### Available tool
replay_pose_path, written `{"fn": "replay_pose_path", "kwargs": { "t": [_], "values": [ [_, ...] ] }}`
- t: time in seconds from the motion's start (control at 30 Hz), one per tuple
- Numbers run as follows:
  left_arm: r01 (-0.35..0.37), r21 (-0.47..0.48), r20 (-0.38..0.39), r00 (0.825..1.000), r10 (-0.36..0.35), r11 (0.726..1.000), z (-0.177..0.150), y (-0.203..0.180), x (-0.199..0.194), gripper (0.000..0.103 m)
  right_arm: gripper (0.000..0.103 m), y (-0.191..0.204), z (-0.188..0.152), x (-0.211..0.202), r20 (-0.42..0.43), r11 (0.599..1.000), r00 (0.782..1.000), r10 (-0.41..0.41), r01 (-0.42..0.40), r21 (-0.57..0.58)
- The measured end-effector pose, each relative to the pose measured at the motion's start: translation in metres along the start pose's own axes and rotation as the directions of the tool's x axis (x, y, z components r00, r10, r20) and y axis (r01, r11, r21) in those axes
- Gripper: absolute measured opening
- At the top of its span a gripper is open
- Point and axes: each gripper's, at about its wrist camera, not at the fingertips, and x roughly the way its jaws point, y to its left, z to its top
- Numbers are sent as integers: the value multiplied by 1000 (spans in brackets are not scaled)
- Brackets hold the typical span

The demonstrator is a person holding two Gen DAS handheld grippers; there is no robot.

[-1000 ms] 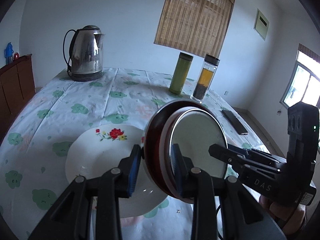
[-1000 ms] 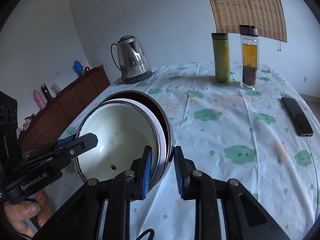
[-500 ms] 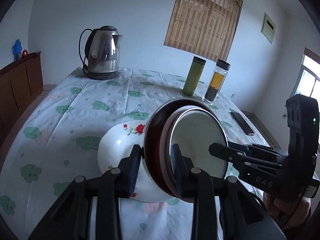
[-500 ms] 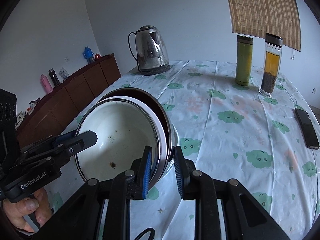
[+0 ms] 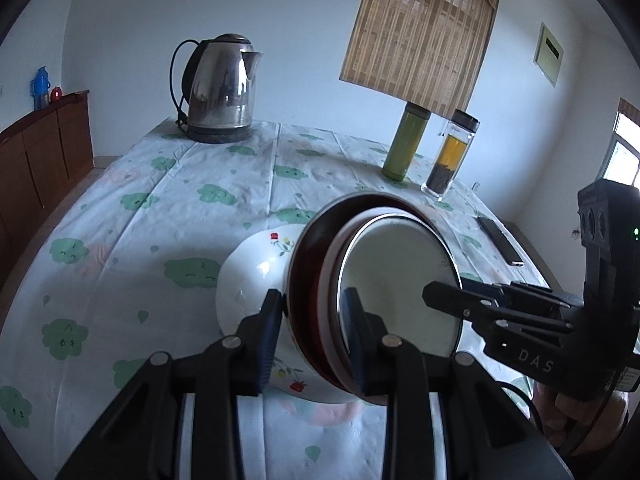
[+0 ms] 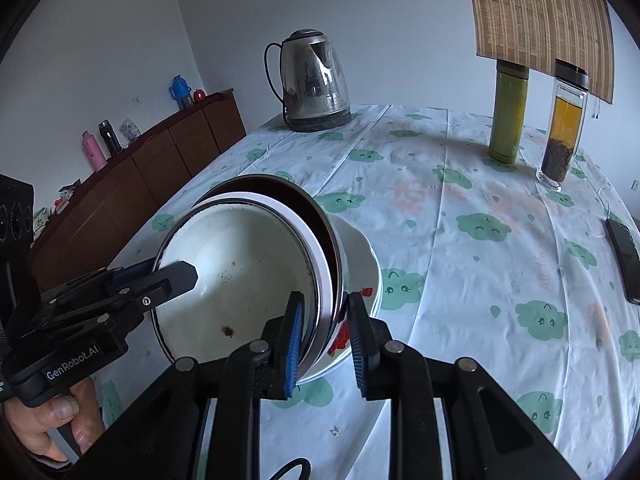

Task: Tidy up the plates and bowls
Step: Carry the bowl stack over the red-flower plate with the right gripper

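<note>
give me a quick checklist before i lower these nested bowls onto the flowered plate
1. Left tool clamped on the nested bowls rim: ok.
2. Right tool clamped on the opposite rim: ok.
3. Bowls over the flowered plate: ok, the plate lies right behind and below them.
4. Bowls level: not ok, they are tilted up on edge.
5. Plate bare where they will land: cannot tell, the bowls hide most of it.
6. Innermost bowl clean: not ok, brown specks inside.

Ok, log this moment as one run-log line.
left claw: shut on nested bowls | right claw: shut on nested bowls | position: above floral plate | table: kettle
</note>
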Motion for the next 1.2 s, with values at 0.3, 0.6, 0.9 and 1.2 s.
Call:
{"fn": "replay_pose_path", "kwargs": {
  "t": [0.3,0.6,0.9,1.2],
  "values": [
    [0,-5,-23,1000,0,1000,-1,4,8,29,24,2,2,4,-7,1000,1000,-4,4,-6],
    [0,-11,-42,999,0,1000,-2,5,14,29,24,0,6,10,-17,1000,1000,-6,6,-10],
    [2,-10,-51,999,-3,1000,-1,8,19,29,24,-2,15,17,-26,1000,1000,-7,7,-9],
    [19,-15,-68,998,-19,1000,9,12,25,29,24,-7,27,25,-61,1000,998,-2,2,-2]
  ]
}}
